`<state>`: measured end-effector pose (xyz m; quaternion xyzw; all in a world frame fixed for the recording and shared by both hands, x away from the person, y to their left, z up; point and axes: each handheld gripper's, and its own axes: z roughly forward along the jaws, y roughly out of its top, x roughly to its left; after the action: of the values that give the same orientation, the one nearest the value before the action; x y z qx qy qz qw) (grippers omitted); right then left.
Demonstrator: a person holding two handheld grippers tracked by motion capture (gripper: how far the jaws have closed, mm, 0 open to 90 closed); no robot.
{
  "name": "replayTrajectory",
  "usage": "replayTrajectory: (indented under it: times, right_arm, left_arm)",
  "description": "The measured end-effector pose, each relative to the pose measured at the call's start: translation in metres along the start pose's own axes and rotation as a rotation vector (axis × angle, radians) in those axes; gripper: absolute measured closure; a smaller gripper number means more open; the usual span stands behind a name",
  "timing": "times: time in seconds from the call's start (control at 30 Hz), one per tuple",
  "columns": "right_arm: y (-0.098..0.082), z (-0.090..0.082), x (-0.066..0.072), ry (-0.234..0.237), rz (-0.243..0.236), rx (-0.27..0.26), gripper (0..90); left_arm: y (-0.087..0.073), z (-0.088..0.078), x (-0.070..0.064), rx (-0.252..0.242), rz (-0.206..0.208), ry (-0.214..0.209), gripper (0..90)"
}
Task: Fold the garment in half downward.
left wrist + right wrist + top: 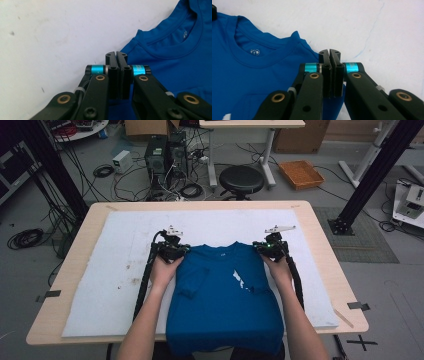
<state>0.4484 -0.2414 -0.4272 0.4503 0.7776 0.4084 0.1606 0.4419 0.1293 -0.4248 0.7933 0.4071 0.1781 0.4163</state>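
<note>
**Both shoulders pinched: keeping the shirt square on the pad**

The blue shirt (222, 295) lies on the white pad (105, 270), collar (220, 247) pointing away from the person and hem hanging over the pad's near edge. Its sleeves look folded in onto the body, so the outline is a narrow rectangle.

The left gripper (172, 247) sits at the shoulder just left of the collar, the right gripper (270, 246) at the shoulder just right of it. In the left gripper view the jaws of that gripper (116, 55) are pressed together with blue cloth at their base; the right gripper view shows the same of the right gripper (329, 52), closed at the shoulder edge. Each appears to hold a pinch of shirt, though how many layers are caught cannot be told.

The step in hand reads as a two-point hold at the shoulders, likely for lifting or folding the collar end toward the hem. To do it well:

- Both grippers should rise together and level, so the collar stays centred between them.
- The span between them should match the shoulder width; pulling apart would stretch the collar, drifting inward would buckle it.
- The tucked sleeves could slip out if the cloth is jerked, so a slow, even lift suits.
- The overhanging hem may drag the shirt toward the person; the pull should run straight along the shirt's length.
</note>
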Motion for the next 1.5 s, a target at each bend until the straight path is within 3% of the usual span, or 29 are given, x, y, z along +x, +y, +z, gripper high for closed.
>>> replayTrajectory:
  times: [0.07, 0.23, 0.27, 0.37, 0.4, 0.47, 0.57, 0.6, 0.63, 0.67, 0.7, 0.93, 1.0, 1.27, 1.37, 1.5]
  right_arm:
    - [0.002, -0.006, -0.001, -0.007, 0.001, -0.027, 89.2]
    - [0.002, -0.026, -0.001, 0.032, 0.011, -0.082, 89.2]
    - [0.002, -0.03, 0.002, 0.036, 0.006, -0.095, 89.2]
    - [-0.002, -0.044, 0.01, 0.044, -0.026, -0.123, 89.2]
    - [-0.002, -0.044, 0.01, 0.044, -0.026, -0.123, 89.2]
    - [-0.009, -0.06, 0.019, 0.069, -0.038, -0.161, 89.2]
    - [-0.017, -0.071, 0.025, 0.093, -0.037, -0.186, 89.2]
    - [-0.027, -0.081, 0.031, 0.109, -0.043, -0.199, 89.2]
    - [-0.032, -0.085, 0.034, 0.116, -0.048, -0.202, 89.2]
    - [-0.032, -0.085, 0.034, 0.116, -0.048, -0.202, 89.2]
    - [-0.044, -0.094, 0.04, 0.143, -0.047, -0.218, 89.2]
    - [-0.08, -0.117, 0.056, 0.156, -0.068, -0.212, 89.2]
    - [-0.094, -0.128, 0.064, 0.152, -0.094, -0.207, 89.1]
    - [-0.122, -0.147, 0.082, 0.129, -0.167, -0.165, 89.1]
    - [-0.137, -0.154, 0.091, 0.112, -0.218, -0.128, 88.8]
    - [-0.148, -0.157, 0.096, 0.121, -0.233, -0.093, 87.3]
  left_arm:
    - [0.003, -0.004, 0.001, -0.023, -0.018, -0.019, 88.4]
    - [0.005, -0.017, -0.002, -0.063, 0.013, -0.036, 88.4]
    - [0.005, -0.026, -0.007, -0.089, 0.02, -0.054, 88.4]
    - [0.005, -0.04, -0.016, -0.095, 0.073, -0.069, 88.3]
    - [0.005, -0.04, -0.016, -0.095, 0.073, -0.069, 88.4]
    - [0.001, -0.052, -0.023, -0.133, 0.094, -0.08, 88.3]
    - [-0.01, -0.067, -0.033, -0.147, 0.117, -0.101, 88.4]
    - [-0.014, -0.072, -0.037, -0.164, 0.115, -0.113, 88.3]
    - [-0.023, -0.082, -0.044, -0.176, 0.129, -0.116, 88.3]
    - [-0.023, -0.082, -0.044, -0.176, 0.129, -0.116, 88.3]
    - [-0.033, -0.093, -0.053, -0.195, 0.153, -0.121, 88.4]
    - [-0.066, -0.117, -0.079, -0.184, 0.235, -0.14, 88.3]
    - [-0.081, -0.123, -0.089, -0.187, 0.235, -0.159, 88.3]
    - [-0.109, -0.134, -0.111, -0.147, 0.3, -0.182, 88.3]
    - [-0.12, -0.137, -0.12, -0.121, 0.317, -0.206, 88.1]
    - [-0.137, -0.138, -0.134, -0.058, 0.354, -0.233, 85.0]
